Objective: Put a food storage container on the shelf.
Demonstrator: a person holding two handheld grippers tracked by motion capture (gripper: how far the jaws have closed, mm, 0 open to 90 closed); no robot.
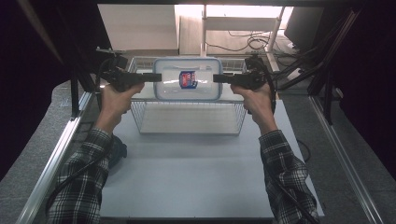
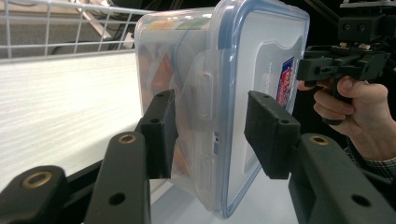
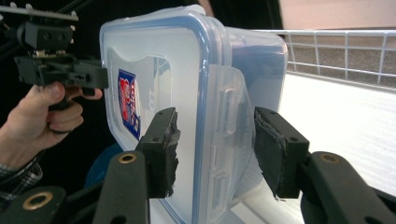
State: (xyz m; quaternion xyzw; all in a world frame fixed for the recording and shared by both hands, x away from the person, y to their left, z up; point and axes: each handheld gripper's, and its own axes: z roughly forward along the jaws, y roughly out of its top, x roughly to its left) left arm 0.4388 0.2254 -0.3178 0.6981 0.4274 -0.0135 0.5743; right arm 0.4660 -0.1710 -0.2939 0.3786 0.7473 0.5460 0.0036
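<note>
Left gripper (image 1: pixel 156 77) and right gripper (image 1: pixel 215 78), each half-closed and clamped on an opposite short end of the clear lidded box (image 1: pixel 187 78), long axis spanning between them, aloft above the wire basket (image 1: pixel 189 126) on the counter (image 1: pixel 187 177), orange contents blurred inside.

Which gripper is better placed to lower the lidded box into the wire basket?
Neither alone: left gripper and right gripper each clamp an opposite end of the box above the basket, so both should probably lower together.
</note>
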